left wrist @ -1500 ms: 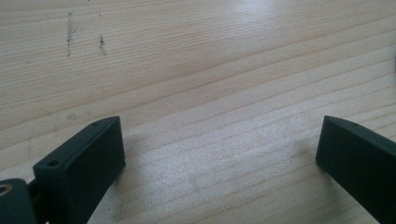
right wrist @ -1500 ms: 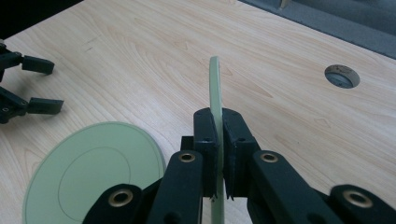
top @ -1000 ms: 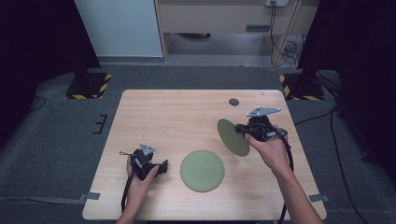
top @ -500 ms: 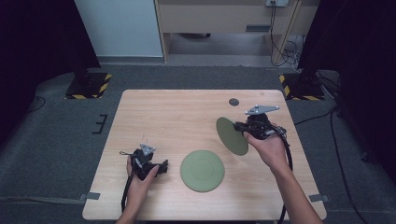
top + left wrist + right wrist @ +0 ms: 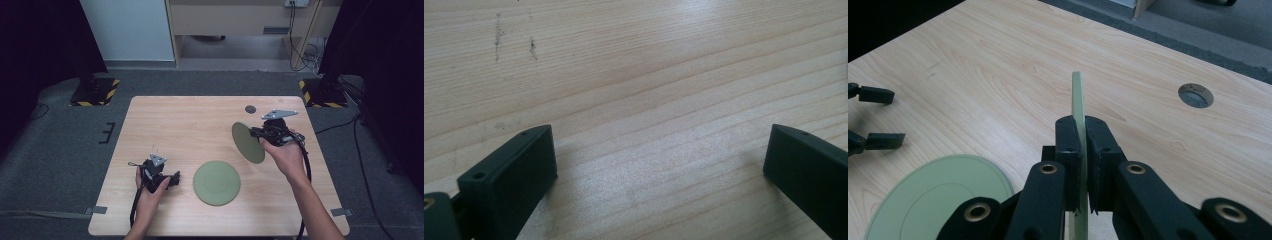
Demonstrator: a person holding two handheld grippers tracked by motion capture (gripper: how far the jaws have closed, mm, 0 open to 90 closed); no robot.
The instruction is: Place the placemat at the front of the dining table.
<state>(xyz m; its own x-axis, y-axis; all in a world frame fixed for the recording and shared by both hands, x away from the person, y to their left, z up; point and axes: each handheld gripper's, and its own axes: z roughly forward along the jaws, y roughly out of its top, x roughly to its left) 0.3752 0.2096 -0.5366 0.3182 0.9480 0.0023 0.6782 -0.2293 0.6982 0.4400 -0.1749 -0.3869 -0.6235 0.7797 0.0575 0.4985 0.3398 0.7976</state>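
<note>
Right tongs (image 5: pixel 261 134): clamped on rim of green plate (image 5: pixel 247 142), held on edge above right half of wooden surface (image 5: pixel 185 125) (seen edge-on between the jaws in right gripper view). Second green plate (image 5: pixel 217 182): flat on surface, near front edge, between both hands. Left tongs (image 5: pixel 172 178): open, nothing between, low over surface just left of flat plate

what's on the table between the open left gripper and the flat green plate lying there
Nothing: in the high view, only bare light wooden table separates the left gripper from the flat round green plate.
</note>
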